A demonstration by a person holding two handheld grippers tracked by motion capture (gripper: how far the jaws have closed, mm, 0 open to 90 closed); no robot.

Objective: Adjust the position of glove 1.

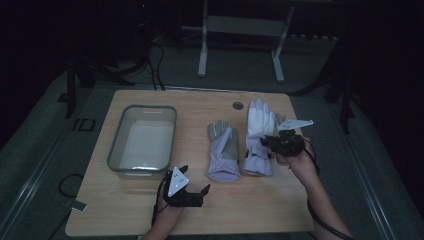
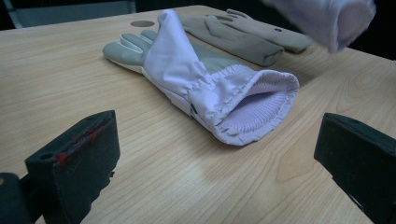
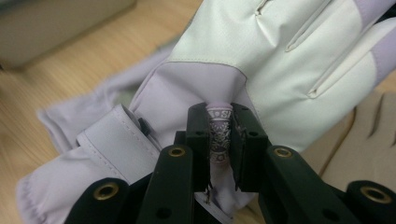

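High view shows the right gripper (image 1: 274, 144) clamped on the white glove (image 1: 260, 131), pinching a fold near its cuff, just right of the lilac glove (image 1: 224, 150) lying flat on the table (image 1: 260, 200). Left gripper (image 1: 196, 187) rests below the lilac glove, its jaws spread apart, holding nothing.

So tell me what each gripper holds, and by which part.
The right gripper pinches the white-backed glove by a fold of fabric near its wrist. The left gripper stands open, holding nothing.
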